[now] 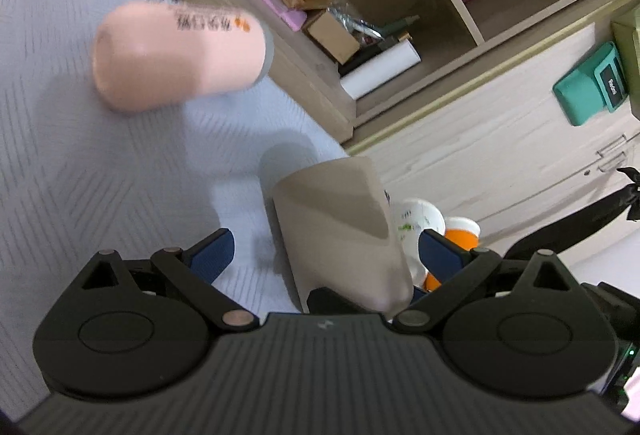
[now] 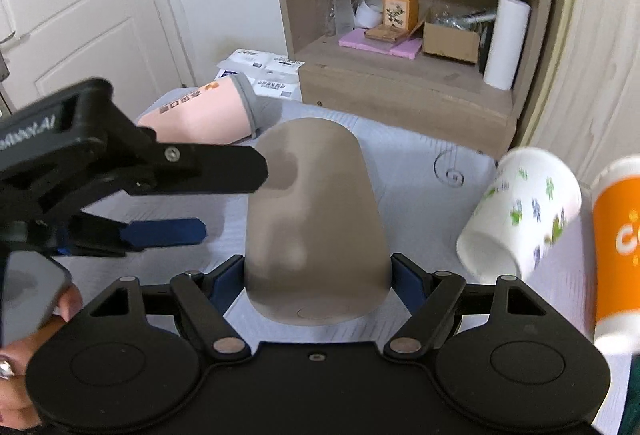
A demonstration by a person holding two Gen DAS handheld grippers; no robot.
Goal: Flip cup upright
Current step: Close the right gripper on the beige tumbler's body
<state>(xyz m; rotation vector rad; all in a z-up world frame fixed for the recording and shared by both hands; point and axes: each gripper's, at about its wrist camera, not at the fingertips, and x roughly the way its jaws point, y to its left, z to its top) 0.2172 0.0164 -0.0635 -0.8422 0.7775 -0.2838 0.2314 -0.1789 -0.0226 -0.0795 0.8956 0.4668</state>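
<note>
A taupe cup (image 2: 316, 227) lies on its side on the grey cloth (image 2: 416, 171), base toward the right wrist camera. My right gripper (image 2: 318, 275) is shut on the taupe cup, blue pads against both sides near its base. My left gripper (image 1: 324, 247) is open; the taupe cup (image 1: 340, 227) sits between its spread fingers, touching neither. From the right wrist view the left gripper's fingers (image 2: 224, 171) reach in from the left beside the cup.
A pink cup (image 1: 180, 55) lies on its side on the cloth, also in the right wrist view (image 2: 200, 115). A white floral cup (image 2: 520, 219) lies tipped at the right beside an orange cup (image 2: 616, 235). A wooden shelf unit (image 2: 400, 35) with boxes stands behind.
</note>
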